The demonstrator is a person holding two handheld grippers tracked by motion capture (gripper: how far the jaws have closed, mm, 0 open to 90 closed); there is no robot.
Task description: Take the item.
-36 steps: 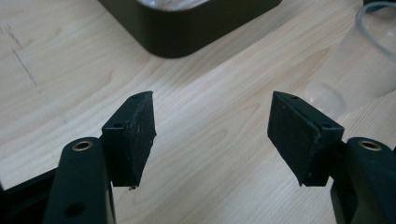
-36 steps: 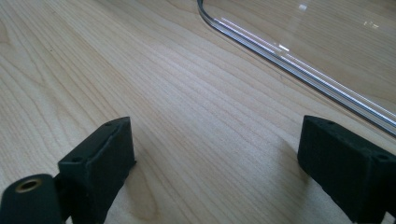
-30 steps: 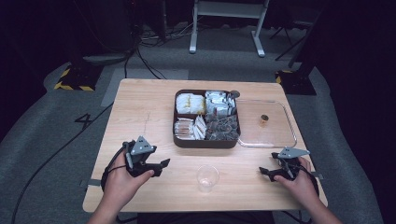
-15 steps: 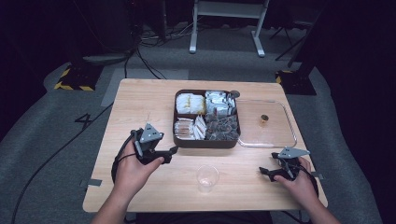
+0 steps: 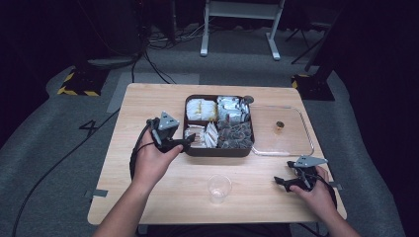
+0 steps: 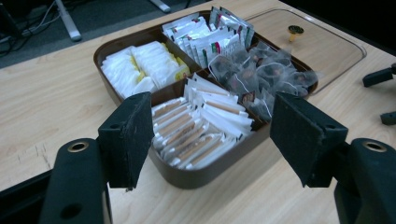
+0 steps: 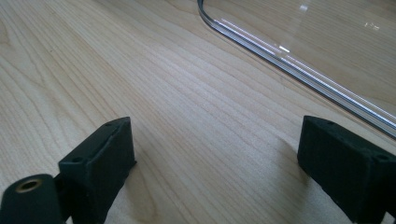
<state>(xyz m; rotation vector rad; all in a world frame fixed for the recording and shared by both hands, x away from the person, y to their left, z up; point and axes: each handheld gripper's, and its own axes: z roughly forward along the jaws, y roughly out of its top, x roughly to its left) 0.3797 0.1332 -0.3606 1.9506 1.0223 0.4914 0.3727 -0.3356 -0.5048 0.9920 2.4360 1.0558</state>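
Hovering wide-spread and empty, the left gripper (image 6: 212,135) faces the brown tray's (image 6: 201,175) paper sachets (image 6: 196,130); the right gripper (image 7: 224,172), jaws equally apart, rests on the table (image 7: 187,116).

From above, my left gripper (image 5: 186,144) covers the tray's (image 5: 217,150) near-left corner. The print on the packets (image 6: 219,39) is too small to read. In my right gripper view, the frame edge crops the clear lid (image 7: 299,70).
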